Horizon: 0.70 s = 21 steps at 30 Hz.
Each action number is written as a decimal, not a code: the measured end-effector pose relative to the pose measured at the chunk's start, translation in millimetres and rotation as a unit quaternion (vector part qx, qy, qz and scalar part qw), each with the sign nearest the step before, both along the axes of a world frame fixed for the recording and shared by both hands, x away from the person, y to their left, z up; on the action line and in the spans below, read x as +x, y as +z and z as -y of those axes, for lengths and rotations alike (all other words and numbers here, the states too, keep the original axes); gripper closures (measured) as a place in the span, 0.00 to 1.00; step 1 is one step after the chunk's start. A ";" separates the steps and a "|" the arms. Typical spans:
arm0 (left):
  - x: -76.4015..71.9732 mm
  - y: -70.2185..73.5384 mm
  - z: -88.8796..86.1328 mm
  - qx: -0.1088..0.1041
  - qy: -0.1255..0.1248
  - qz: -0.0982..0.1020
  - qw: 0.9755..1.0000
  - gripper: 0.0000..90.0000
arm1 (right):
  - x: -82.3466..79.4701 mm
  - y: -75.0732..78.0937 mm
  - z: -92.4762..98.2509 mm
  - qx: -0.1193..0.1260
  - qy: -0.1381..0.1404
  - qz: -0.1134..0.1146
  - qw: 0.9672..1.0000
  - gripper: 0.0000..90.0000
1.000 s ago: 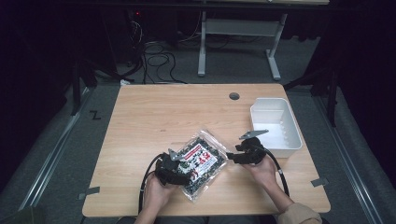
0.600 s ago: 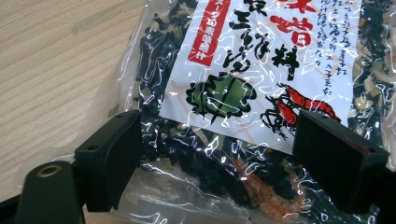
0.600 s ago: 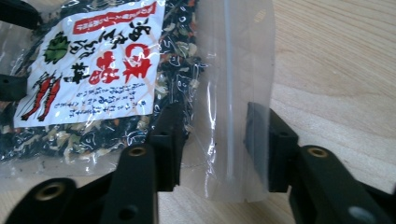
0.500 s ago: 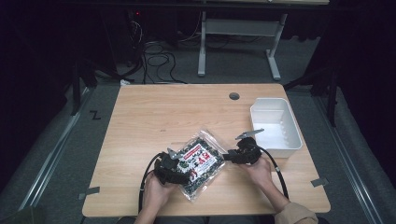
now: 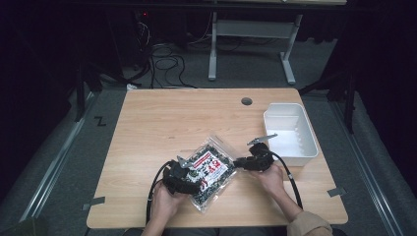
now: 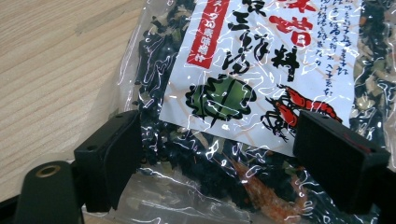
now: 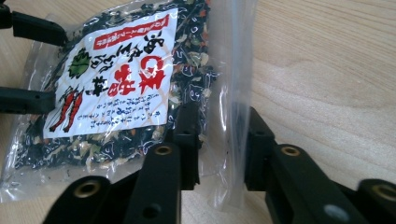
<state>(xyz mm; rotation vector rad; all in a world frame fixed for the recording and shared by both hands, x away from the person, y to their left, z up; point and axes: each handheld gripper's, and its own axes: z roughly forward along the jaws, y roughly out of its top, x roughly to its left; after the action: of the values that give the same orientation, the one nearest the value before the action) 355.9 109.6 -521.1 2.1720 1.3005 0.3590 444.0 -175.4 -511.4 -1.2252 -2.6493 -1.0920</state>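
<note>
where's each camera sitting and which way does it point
High view: above the person's side, facing forward and down on the table; both hands, left gripper, right gripper.
Left gripper view: rides the left gripper, facing the bag between its open jaws.
Right gripper view: rides the right gripper, jaws just closing around the bag's clear edge.
All views share the bag.

From where I sit, the counter (image 5: pixel 162 118) lies open along its far and left edges, while the white bin (image 5: pixel 290 132) blocks the right edge and the packet (image 5: pixel 209 169) the near middle.
</note>
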 end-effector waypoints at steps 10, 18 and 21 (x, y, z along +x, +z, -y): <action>-0.5 -1.6 -1.7 -0.009 -0.002 0.004 1.000 0.18 | -3.4 2.3 0.9 0.001 0.004 0.014 1.000 0.93; -4.7 0.5 -0.9 -0.016 -0.006 0.015 1.000 0.21 | -13.2 21.9 5.4 0.003 0.024 0.072 0.997 1.00; -5.8 1.8 -0.3 -0.021 -0.009 0.018 1.000 0.22 | -13.9 28.6 7.4 0.006 0.027 0.081 0.996 1.00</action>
<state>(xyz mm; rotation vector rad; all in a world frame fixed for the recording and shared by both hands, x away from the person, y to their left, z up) 350.0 109.9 -519.3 2.1316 1.2577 0.3590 430.1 -182.8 -482.9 -1.1007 -2.7702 -1.2471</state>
